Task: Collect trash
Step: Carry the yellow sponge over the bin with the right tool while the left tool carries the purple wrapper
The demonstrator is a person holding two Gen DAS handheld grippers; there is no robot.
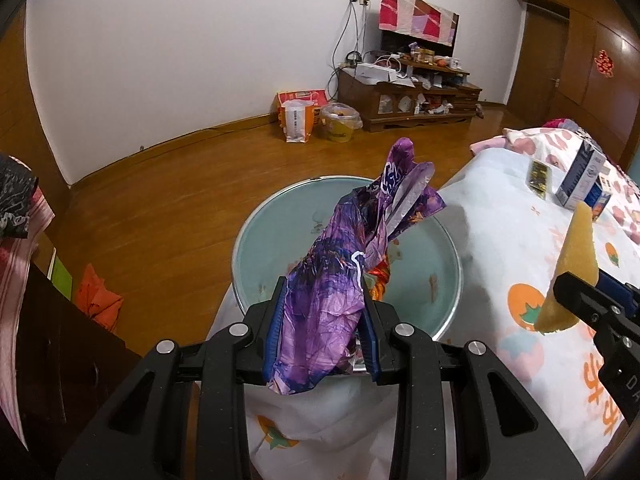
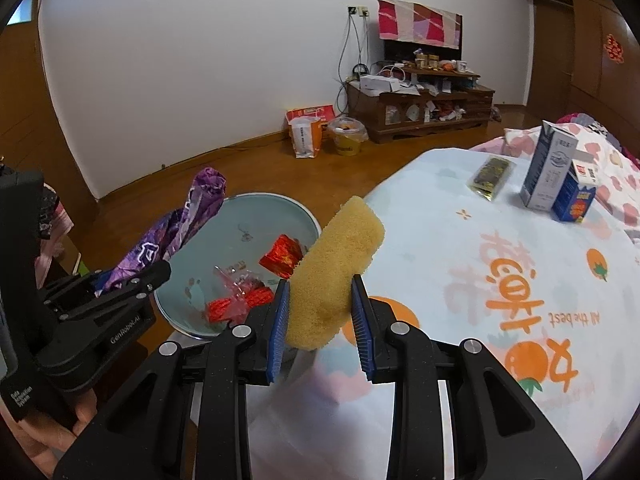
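My left gripper [image 1: 324,320] is shut on a crumpled purple snack wrapper [image 1: 340,272] and holds it above a pale blue basin [image 1: 448,248]. The wrapper also shows in the right wrist view [image 2: 176,232]. My right gripper [image 2: 320,320] is shut on a yellow sponge [image 2: 336,272], held upright just right of the basin [image 2: 280,204]. The sponge shows in the left wrist view [image 1: 572,276] too. In the basin lie a red wrapper [image 2: 282,256] and red mesh with clear plastic [image 2: 240,300].
The bed [image 2: 480,280] with a fruit-print sheet is to the right. On it stand a white-blue carton [image 2: 550,164], a small blue carton [image 2: 576,196] and a dark packet [image 2: 490,178]. Wooden floor lies beyond, with bags [image 2: 306,136] and a TV cabinet [image 2: 420,108].
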